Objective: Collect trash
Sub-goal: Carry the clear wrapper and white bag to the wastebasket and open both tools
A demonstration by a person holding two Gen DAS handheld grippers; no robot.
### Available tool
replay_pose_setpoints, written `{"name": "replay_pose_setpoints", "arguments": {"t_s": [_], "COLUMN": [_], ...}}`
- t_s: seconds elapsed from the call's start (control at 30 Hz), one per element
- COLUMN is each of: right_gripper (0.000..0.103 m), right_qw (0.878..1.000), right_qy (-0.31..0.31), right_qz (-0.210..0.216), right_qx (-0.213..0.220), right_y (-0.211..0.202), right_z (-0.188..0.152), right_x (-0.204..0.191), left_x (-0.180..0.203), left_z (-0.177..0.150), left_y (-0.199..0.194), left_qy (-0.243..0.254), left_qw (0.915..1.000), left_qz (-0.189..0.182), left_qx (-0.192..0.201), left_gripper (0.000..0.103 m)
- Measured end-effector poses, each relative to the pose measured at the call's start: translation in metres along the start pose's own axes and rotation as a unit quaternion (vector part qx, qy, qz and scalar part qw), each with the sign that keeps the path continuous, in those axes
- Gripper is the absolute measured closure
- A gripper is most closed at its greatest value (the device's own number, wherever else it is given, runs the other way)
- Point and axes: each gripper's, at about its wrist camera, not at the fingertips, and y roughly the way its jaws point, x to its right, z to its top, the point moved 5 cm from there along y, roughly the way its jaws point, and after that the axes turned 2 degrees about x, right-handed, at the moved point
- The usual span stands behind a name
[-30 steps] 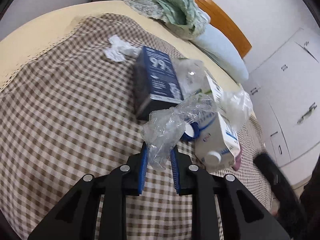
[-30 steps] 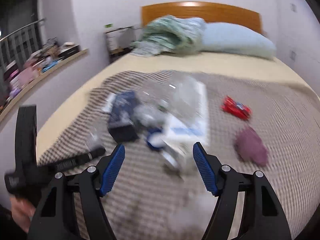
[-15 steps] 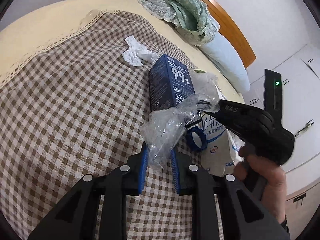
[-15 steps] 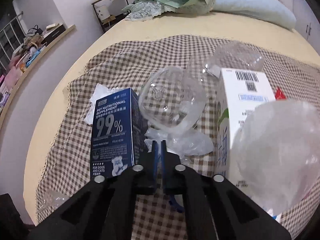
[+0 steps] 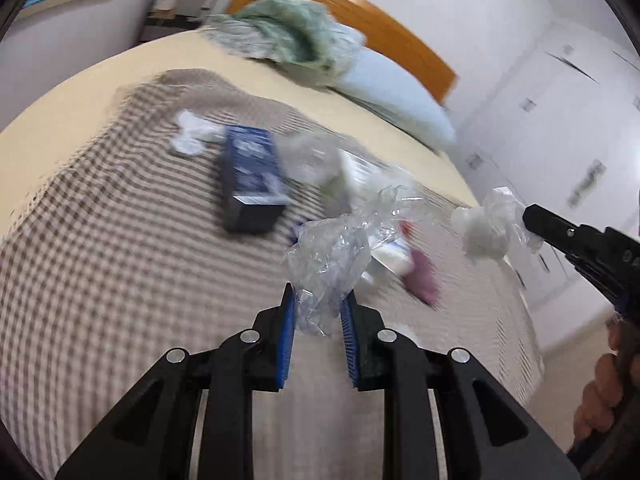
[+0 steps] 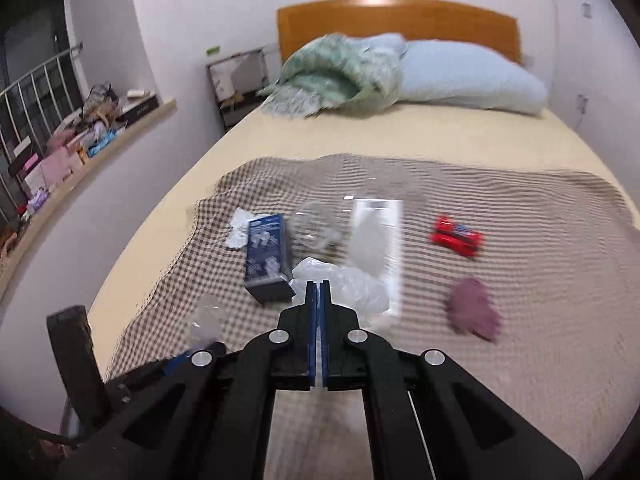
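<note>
The left gripper clamps the lower end of a crumpled clear plastic wrapper, whose long axis runs up and away from the fingertips, flaring out above them over the bed. The right gripper is closed tight on a scrunched piece of whitish plastic film, which bulges out just past and to the right of its tips; in the left view that wad hangs at the tip of the right gripper, well off to the right of the wrapper. Both views are motion-blurred. Below lies a brown checked cloth over a cream bed sheet, scattered with a dark blue box lying lengthwise away from the camera, a white carton, a red packet and a crumpled white tissue. A wooden headboard, pale blue pillow and green blanket sit at the far end.
</note>
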Motion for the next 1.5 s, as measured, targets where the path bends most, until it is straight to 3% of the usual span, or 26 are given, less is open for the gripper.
{"name": "replay_pose_setpoints", "arguments": {"t_s": [0.1, 0.23, 0.33, 0.47, 0.6, 0.73, 0.9, 1.03, 1.07, 1.1, 1.13, 1.17, 1.27, 1.5], "right_gripper": [0.102, 0.102, 0.102, 0.101, 0.101, 0.101, 0.101, 0.101, 0.096, 0.077, 0.066, 0.056, 0.056, 0.056], "right_qw": [0.999, 0.995, 0.989, 0.978, 0.963, 0.949, 0.934, 0.925, 0.922, 0.913, 0.908, 0.905, 0.901, 0.876], "right_qy": [0.031, 0.073, 0.115, 0.174, 0.229, 0.272, 0.307, 0.330, 0.330, 0.331, 0.334, 0.341, 0.369, 0.419], "right_qz": [-0.020, -0.064, -0.095, -0.119, -0.134, -0.141, -0.145, -0.133, -0.139, -0.158, -0.169, -0.172, -0.162, -0.201], "right_qx": [0.015, 0.023, 0.019, -0.003, -0.039, -0.078, -0.112, -0.132, -0.148, -0.178, -0.190, -0.186, -0.159, -0.125], "right_y": [-0.049, -0.129, -0.175, -0.210, -0.212, -0.198, -0.176, -0.138, -0.125, -0.114, -0.109, -0.109, -0.116, -0.168], "right_z": [-0.031, -0.102, -0.163, -0.246, -0.327, -0.397, -0.449, -0.483, -0.496, -0.509, -0.516, -0.522, -0.529, -0.558], "right_x": [0.036, 0.105, 0.154, 0.205, 0.242, 0.276, 0.307, 0.338, 0.348, 0.358, 0.365, 0.370, 0.380, 0.398], "left_x": [0.048, 0.116, 0.165, 0.221, 0.256, 0.268, 0.272, 0.273, 0.272, 0.270, 0.268, 0.269, 0.270, 0.280], "left_z": [-0.033, -0.087, -0.141, -0.216, -0.289, -0.348, -0.403, -0.432, -0.439, -0.448, -0.456, -0.462, -0.483, -0.536], "left_y": [-0.024, -0.044, -0.043, -0.032, -0.009, 0.018, 0.047, 0.072, 0.079, 0.087, 0.092, 0.100, 0.119, 0.155], "left_qy": [0.044, 0.107, 0.158, 0.213, 0.254, 0.288, 0.319, 0.318, 0.310, 0.301, 0.299, 0.302, 0.310, 0.310], "left_qw": [0.9986, 0.9910, 0.9793, 0.9566, 0.9308, 0.9064, 0.8793, 0.8652, 0.8616, 0.8565, 0.8518, 0.8475, 0.8349, 0.8130], "left_qz": [-0.023, -0.064, -0.092, -0.126, -0.138, -0.126, -0.108, -0.098, -0.097, -0.096, -0.095, -0.093, -0.081, -0.062], "left_qx": [-0.018, -0.049, -0.087, -0.154, -0.223, -0.282, -0.337, -0.375, -0.390, -0.408, -0.420, -0.427, -0.447, -0.489], "left_gripper": [0.084, 0.084, 0.084, 0.084, 0.084, 0.084, 0.084, 0.084, 0.084, 0.084, 0.084, 0.084, 0.083, 0.084]}}
